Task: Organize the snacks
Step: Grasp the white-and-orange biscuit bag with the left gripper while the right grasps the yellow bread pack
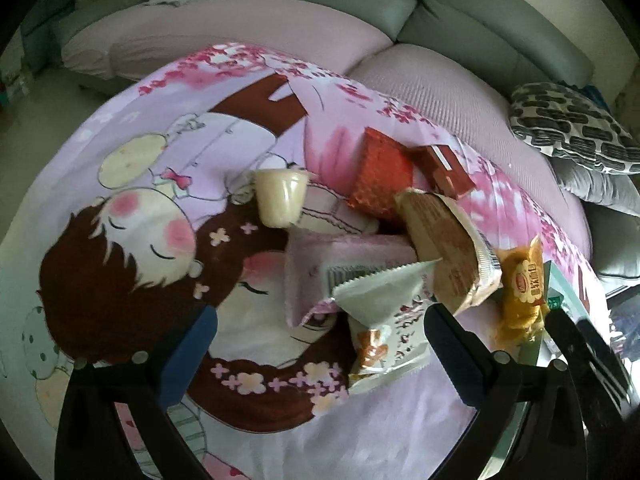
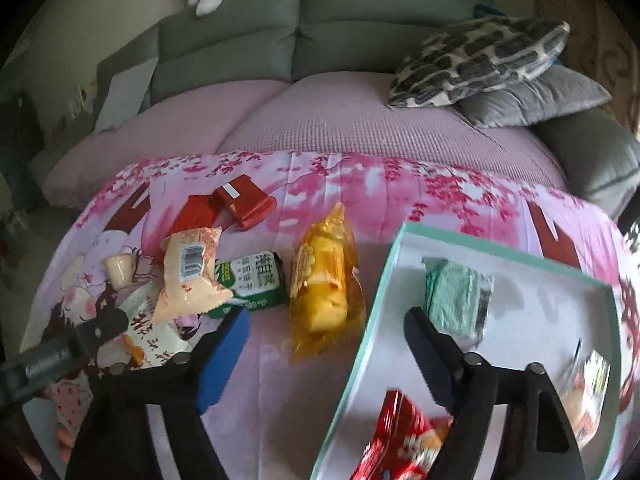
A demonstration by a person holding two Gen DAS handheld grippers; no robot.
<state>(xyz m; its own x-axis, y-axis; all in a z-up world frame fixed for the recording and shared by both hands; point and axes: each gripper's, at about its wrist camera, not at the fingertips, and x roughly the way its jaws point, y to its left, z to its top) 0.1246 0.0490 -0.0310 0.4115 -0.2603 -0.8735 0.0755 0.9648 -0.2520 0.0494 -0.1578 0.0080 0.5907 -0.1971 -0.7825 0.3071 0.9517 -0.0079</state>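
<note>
Task looks partly done. The box [image 2: 472, 256] already holds a red packet [image 2: 396, 436], a mint packet [image 2: 456, 300] and one more at its right wall, too blurred to identify.

Left to sort, near to far on the printed cloth [image 1: 120, 140]: white packet [image 1: 384, 320], pink packet [image 1: 320, 264], yellow packet [image 2: 324, 280], green carton [image 2: 252, 284], beige packet [image 2: 190, 276], pudding cup [image 1: 280, 196], two red packets [image 1: 380, 176] at the back.

Left gripper [image 1: 320, 340]: wide open, empty, white packet lies between its fingers, contact unclear.

Right gripper [image 2: 324, 344]: wide open, empty, straddling the box's near wall, one finger over the box interior.
</note>
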